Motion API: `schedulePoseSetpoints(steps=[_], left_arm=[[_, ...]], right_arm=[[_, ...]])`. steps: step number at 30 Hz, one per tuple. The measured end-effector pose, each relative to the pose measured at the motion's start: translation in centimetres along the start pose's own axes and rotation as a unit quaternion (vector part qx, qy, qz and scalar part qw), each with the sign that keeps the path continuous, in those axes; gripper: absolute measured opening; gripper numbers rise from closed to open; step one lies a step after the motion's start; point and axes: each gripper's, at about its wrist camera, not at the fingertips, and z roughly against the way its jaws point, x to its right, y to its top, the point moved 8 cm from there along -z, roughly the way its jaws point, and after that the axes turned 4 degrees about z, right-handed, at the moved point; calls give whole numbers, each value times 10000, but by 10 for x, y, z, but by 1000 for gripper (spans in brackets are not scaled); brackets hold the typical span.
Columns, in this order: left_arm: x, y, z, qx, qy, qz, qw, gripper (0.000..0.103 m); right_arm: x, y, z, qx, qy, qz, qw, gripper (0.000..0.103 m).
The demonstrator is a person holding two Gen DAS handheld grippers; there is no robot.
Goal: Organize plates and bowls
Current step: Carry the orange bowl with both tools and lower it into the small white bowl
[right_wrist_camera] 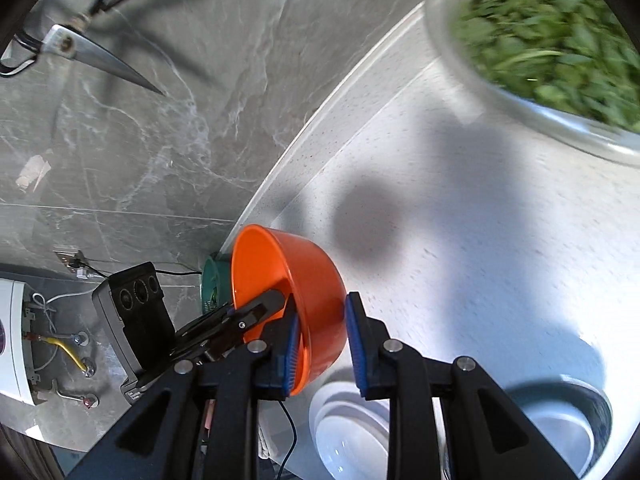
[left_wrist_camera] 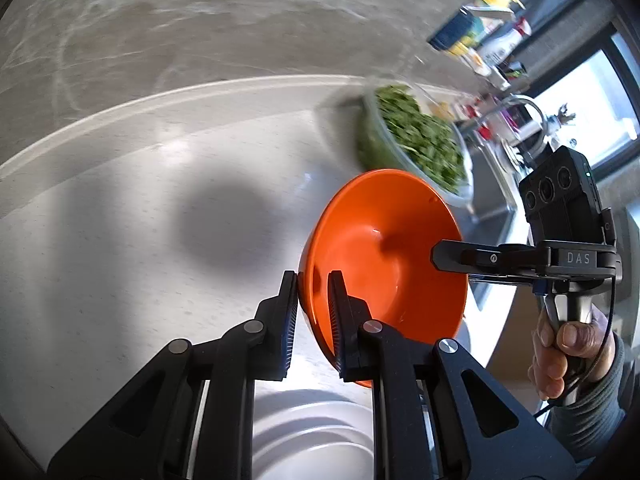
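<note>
An orange bowl hangs tilted above the white countertop, gripped from two sides. My left gripper is shut on its near rim, one pad inside and one outside. From the right, my right gripper reaches in with one finger inside the bowl; its other finger is hidden behind the wall. In the right wrist view the orange bowl has its wall between the pads of my right gripper, the outer pad meeting it near the tip. The left gripper clamps the opposite rim. A stack of white plates lies below.
A large glass bowl of greens stands further along the counter. A grey metal bowl sits beside the plates. A green basket is behind the orange bowl by the marble wall. Scissors hang on that wall. A hand holds the right gripper's handle.
</note>
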Motion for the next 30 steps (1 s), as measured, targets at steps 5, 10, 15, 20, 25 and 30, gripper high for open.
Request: schedulePoseSetpoints(steps=[5, 10, 15, 20, 25, 30], left_arm=[[45, -17, -3, -107, -127, -234, 9996, 14], [86, -33, -5, -168, -206, -508, 9984, 14], [133, -49, -9, -243, -291, -788, 9962, 14], [163, -69, -15, -403, -368, -969, 9938, 14], [181, -92, -25, -568, -427, -1048, 9920, 14], [190, -115, -40, -763, -435, -1073, 9903, 14]], right_arm=[[14, -17, 42, 209, 45, -78, 9997, 27], [26, -36, 78, 412, 53, -166, 9990, 27], [45, -52, 110, 615, 56, -267, 9977, 27], [62, -67, 135, 765, 47, -401, 9963, 28], [79, -84, 154, 813, 64, -519, 9953, 28], [97, -102, 167, 847, 112, -672, 9941, 30]])
